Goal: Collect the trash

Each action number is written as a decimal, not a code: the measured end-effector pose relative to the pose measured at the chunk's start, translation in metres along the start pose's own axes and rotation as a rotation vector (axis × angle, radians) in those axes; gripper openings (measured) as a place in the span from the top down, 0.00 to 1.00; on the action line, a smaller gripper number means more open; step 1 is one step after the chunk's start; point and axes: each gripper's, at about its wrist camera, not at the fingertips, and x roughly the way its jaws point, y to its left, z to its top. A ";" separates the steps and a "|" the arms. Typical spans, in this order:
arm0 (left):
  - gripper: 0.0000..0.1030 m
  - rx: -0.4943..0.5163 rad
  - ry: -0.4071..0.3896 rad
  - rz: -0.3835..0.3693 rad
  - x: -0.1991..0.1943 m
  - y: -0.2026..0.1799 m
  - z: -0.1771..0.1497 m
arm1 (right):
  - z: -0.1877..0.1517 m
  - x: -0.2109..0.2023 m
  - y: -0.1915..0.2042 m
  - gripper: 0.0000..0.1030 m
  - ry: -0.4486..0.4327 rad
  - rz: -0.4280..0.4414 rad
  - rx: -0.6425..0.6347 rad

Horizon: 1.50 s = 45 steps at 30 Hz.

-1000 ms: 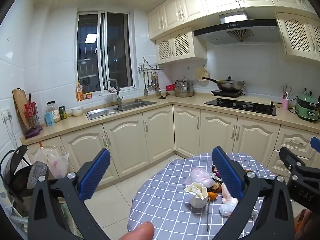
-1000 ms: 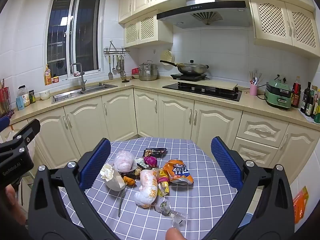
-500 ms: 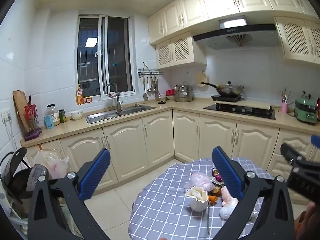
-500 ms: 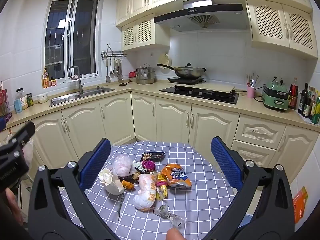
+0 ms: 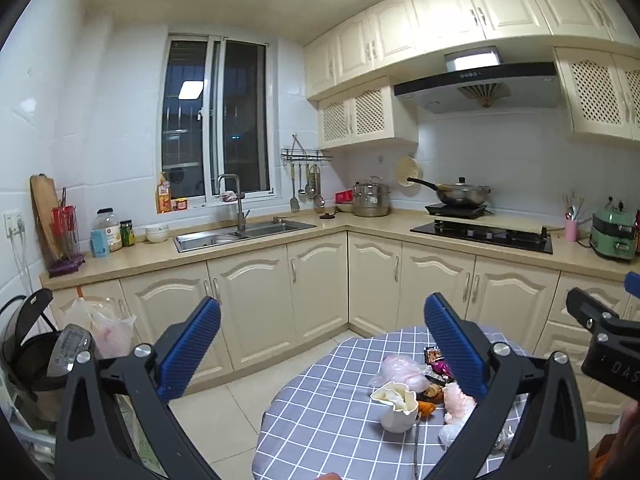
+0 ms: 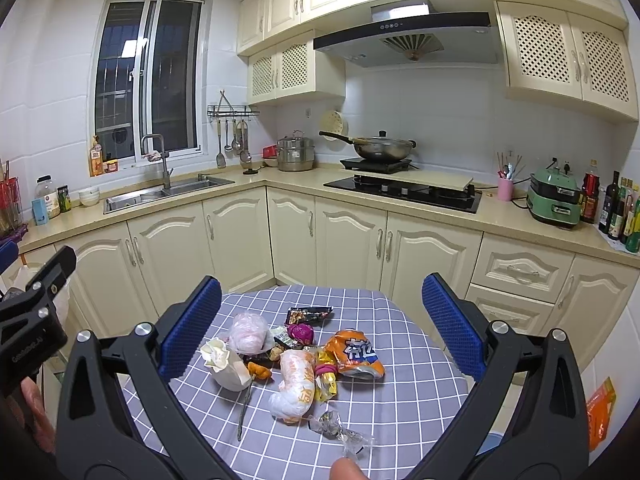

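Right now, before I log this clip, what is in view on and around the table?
Round table with grey checked cloth: one, centre foreground.
Orange crumpled snack bag: one, right of pile.
Pink-white plastic bag: one, left rear.
White paper cup stuffed with tissue: one, left.
White-orange wrapped packet: one, front.
Clear crinkled wrapper: one, nearest edge.
Steel sink: one, under window.
Left gripper: jaws open, blue pads.
Right gripper: jaws open, above pile.

Evenly lit kitchen, fisheye views

A ceiling lamp's reflection glares in the dark window (image 5: 214, 120); cabinet lines left and right of it bow, corners blacken, focus stays sharp.
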 end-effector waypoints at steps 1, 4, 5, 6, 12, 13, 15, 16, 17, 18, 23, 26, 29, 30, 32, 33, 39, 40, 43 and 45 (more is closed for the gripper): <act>0.04 -0.003 0.005 0.006 0.000 0.000 0.000 | 0.000 0.000 0.000 0.04 -0.001 0.002 -0.001; 0.04 -0.007 0.010 0.001 0.000 -0.008 0.006 | 0.000 0.000 0.000 0.04 -0.003 0.005 0.004; 0.04 -0.006 0.011 -0.007 -0.001 -0.005 0.007 | 0.000 0.000 0.000 0.04 -0.003 0.006 0.004; 0.04 -0.002 0.009 -0.011 -0.002 -0.008 0.008 | -0.001 0.000 0.000 0.04 -0.004 0.006 0.004; 0.04 0.001 0.001 -0.024 -0.001 -0.011 0.007 | -0.003 0.000 -0.001 0.04 -0.005 0.005 0.011; 0.04 -0.002 0.001 -0.026 -0.002 -0.011 0.008 | -0.003 0.000 -0.001 0.04 -0.005 0.004 0.011; 0.04 -0.003 0.003 -0.025 -0.001 -0.012 0.008 | -0.003 0.000 -0.001 0.04 -0.004 0.003 0.013; 0.04 -0.003 0.004 -0.025 -0.001 -0.011 0.008 | -0.003 0.000 -0.002 0.04 -0.003 0.003 0.014; 0.04 -0.004 0.003 -0.028 -0.002 -0.011 0.008 | -0.003 0.000 -0.002 0.04 -0.003 0.004 0.015; 0.04 -0.003 0.004 -0.029 -0.001 -0.011 0.007 | -0.004 0.000 -0.002 0.04 -0.003 0.004 0.015; 0.04 0.000 0.018 -0.038 0.001 -0.013 0.006 | -0.003 0.001 -0.004 0.04 0.001 0.006 0.016; 0.04 0.003 0.020 -0.040 0.002 -0.013 0.006 | -0.003 0.002 -0.004 0.04 0.002 0.008 0.016; 0.04 0.006 0.027 -0.047 0.002 -0.014 0.006 | -0.004 0.002 -0.005 0.04 0.003 0.008 0.015; 0.04 0.008 0.028 -0.047 0.003 -0.016 0.006 | -0.004 0.002 -0.005 0.04 0.004 0.008 0.015; 0.04 0.012 0.035 -0.049 0.005 -0.017 0.004 | -0.004 0.004 -0.007 0.04 0.010 0.009 0.017; 0.04 0.013 0.040 -0.049 0.007 -0.018 0.003 | -0.004 0.006 -0.008 0.04 0.015 0.010 0.018; 0.04 0.039 0.113 -0.053 0.026 -0.022 -0.014 | -0.015 0.023 -0.021 0.04 0.077 0.009 0.037; 0.04 0.045 0.131 -0.053 0.030 -0.022 -0.019 | -0.019 0.028 -0.026 0.04 0.098 0.002 0.044; 0.04 0.064 0.204 -0.061 0.048 -0.026 -0.040 | -0.038 0.046 -0.043 0.04 0.173 -0.011 0.076; 0.04 0.088 0.253 -0.069 0.061 -0.029 -0.055 | -0.052 0.058 -0.053 0.05 0.227 -0.017 0.090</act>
